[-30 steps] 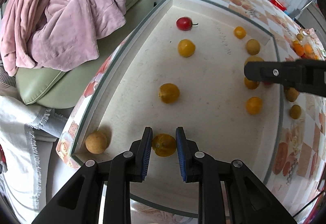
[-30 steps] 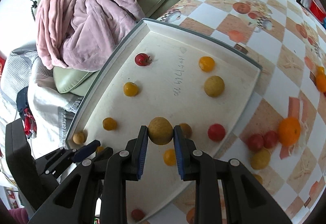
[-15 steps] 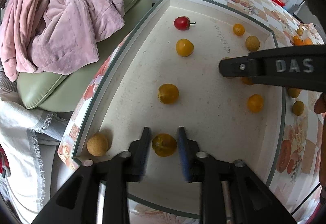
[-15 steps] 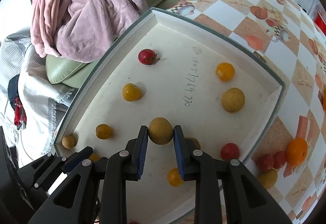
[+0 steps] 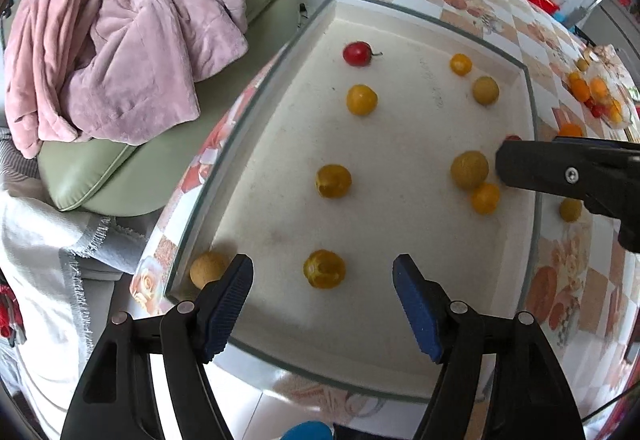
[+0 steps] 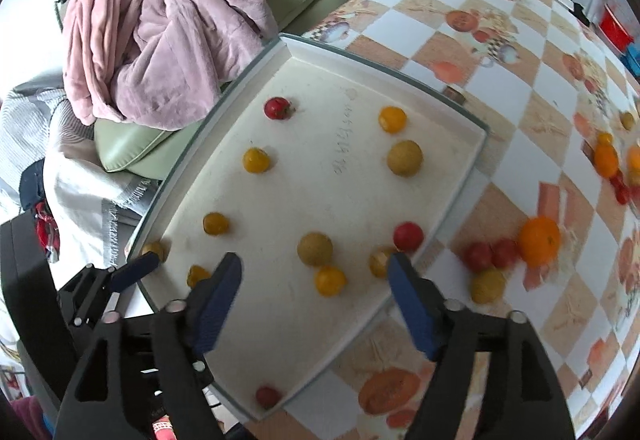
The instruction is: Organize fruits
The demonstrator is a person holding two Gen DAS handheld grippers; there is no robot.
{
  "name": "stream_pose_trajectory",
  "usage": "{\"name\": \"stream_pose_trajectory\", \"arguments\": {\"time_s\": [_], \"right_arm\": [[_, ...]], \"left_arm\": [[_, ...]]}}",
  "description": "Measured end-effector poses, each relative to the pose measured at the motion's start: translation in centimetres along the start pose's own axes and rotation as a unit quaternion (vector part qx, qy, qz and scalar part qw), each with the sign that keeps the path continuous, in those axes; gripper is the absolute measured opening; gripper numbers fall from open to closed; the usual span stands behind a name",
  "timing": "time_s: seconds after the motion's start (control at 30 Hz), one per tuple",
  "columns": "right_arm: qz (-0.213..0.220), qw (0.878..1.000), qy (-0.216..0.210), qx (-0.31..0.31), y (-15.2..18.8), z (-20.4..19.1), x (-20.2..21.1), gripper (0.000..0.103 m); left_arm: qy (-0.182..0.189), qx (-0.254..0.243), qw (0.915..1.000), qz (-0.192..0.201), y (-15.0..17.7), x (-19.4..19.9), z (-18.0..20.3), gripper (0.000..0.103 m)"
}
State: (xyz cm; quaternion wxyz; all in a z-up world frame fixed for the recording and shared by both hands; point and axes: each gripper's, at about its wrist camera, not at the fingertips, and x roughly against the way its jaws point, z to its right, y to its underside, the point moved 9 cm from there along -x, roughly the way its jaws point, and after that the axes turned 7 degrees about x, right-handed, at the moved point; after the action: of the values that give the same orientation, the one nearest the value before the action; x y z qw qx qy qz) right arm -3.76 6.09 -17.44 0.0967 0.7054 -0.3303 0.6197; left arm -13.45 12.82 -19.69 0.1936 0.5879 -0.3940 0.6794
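A white tray (image 5: pixel 400 368) on the checkered table holds several small fruits. My left gripper (image 5: pixel 323 304) is open; a yellow fruit (image 5: pixel 324 268) lies on the tray between and just beyond its fingertips. My right gripper (image 6: pixel 314 294) is open above the tray; a tan round fruit (image 6: pixel 315 248) and an orange fruit (image 6: pixel 330 280) lie on the tray between its fingers. The tan fruit also shows in the left wrist view (image 5: pixel 469 169), beside the right gripper's finger (image 5: pixel 560 171). A red tomato (image 6: pixel 277 107) sits at the tray's far side.
A green sofa cushion (image 5: pixel 120 167) with a pink blanket (image 5: pixel 120 31) lies left of the table. A tan fruit (image 5: pixel 207 268) sits outside the tray's near left corner. Loose fruits (image 6: pixel 538 240) lie on the tablecloth right of the tray. The table edge is close below.
Both grippers have opened. The left let go of the yellow fruit and the right let go of the tan fruit; both now lie on the tray. The right gripper pulled back.
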Motion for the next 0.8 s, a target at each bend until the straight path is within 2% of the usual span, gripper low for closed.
{"name": "stream_pose_trajectory", "arguments": {"time_s": [0.07,0.13,0.17,0.27,0.47,0.6,0.8], "right_arm": [[-0.008,1.0,0.006,-0.007,0.6,0.2,0.2,0.084],[-0.011,1.0,0.014,-0.012,1.0,0.4,0.6,0.087],[-0.013,1.0,0.018,-0.013,1.3,0.4,0.8,0.09],[-0.019,0.999,0.024,-0.011,1.9,0.1,1.4,0.103],[-0.035,0.998,0.054,0.005,2.8,-0.3,2.5,0.103],[-0.039,0.997,0.068,0.02,3.2,-0.8,3.6,0.103],[-0.041,0.996,0.073,0.026,3.6,-1.4,5.4,0.103]], "left_arm": [[0.001,-0.005,1.0,-0.001,0.2,0.5,0.0,0.074],[0.008,-0.003,0.9999,-0.007,0.5,1.0,0.0,0.09],[0.009,-0.002,0.9999,-0.007,0.5,1.2,-0.1,0.102],[0.0,-0.01,0.9999,-0.005,0.8,2.1,-0.3,0.102],[-0.012,-0.025,0.9995,-0.019,1.1,3.1,-0.5,0.102],[-0.021,-0.036,0.9991,-0.012,1.0,4.3,-0.6,0.102],[-0.01,-0.058,0.9981,-0.015,0.9,6.3,-0.1,0.102]]}}
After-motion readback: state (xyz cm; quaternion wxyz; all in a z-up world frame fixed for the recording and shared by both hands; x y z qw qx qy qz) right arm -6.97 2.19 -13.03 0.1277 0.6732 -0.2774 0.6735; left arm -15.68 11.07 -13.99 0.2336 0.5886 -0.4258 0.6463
